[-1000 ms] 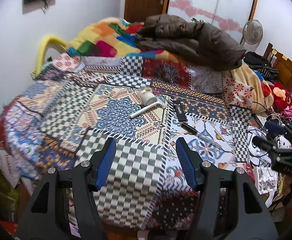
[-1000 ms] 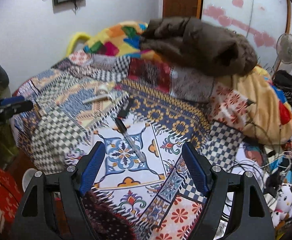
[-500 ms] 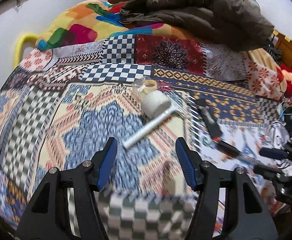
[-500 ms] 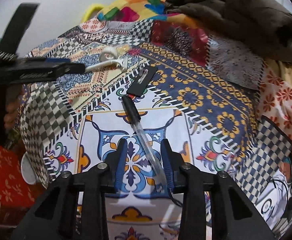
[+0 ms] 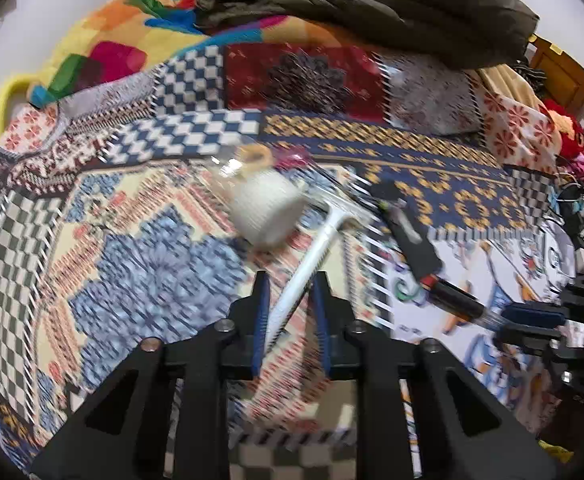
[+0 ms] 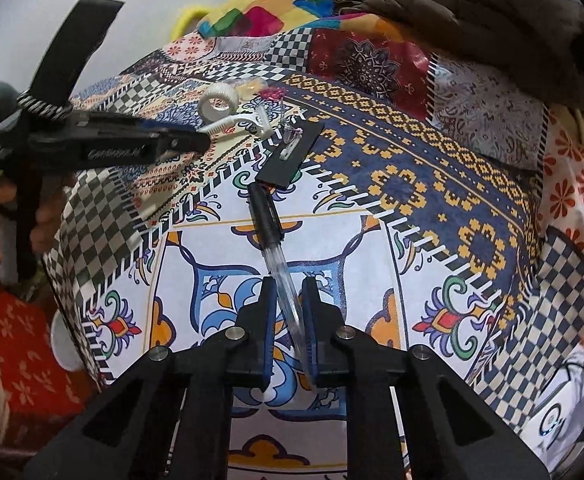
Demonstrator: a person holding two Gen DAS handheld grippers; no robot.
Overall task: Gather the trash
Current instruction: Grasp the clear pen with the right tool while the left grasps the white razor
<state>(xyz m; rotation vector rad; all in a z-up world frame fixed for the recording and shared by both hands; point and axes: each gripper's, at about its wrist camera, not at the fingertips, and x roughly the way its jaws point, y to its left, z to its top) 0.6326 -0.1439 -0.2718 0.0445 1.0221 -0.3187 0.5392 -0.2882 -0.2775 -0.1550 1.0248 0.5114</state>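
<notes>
A white disposable razor (image 5: 320, 246) lies on the patchwork bedspread; its handle runs between the fingers of my left gripper (image 5: 290, 294), which is closed around it. A white tape roll (image 5: 266, 210) lies just beyond it. A pen with a black cap (image 6: 272, 240) lies on the white patch; its clear barrel is between the fingers of my right gripper (image 6: 288, 308), which is closed on it. A black card (image 6: 290, 156) lies past the pen's cap. In the right wrist view the left gripper (image 6: 196, 140) touches the razor (image 6: 244, 122).
A brown jacket (image 5: 372, 4) and a colourful blanket (image 5: 112, 48) are heaped at the far side of the bed. A wooden bed frame (image 5: 572, 76) and soft toys are at the right. Cables and small items (image 5: 576, 216) lie at the bed's right edge.
Both grippers moved forward and down to the bed and closed: the left around the razor handle, the right around the pen barrel.
</notes>
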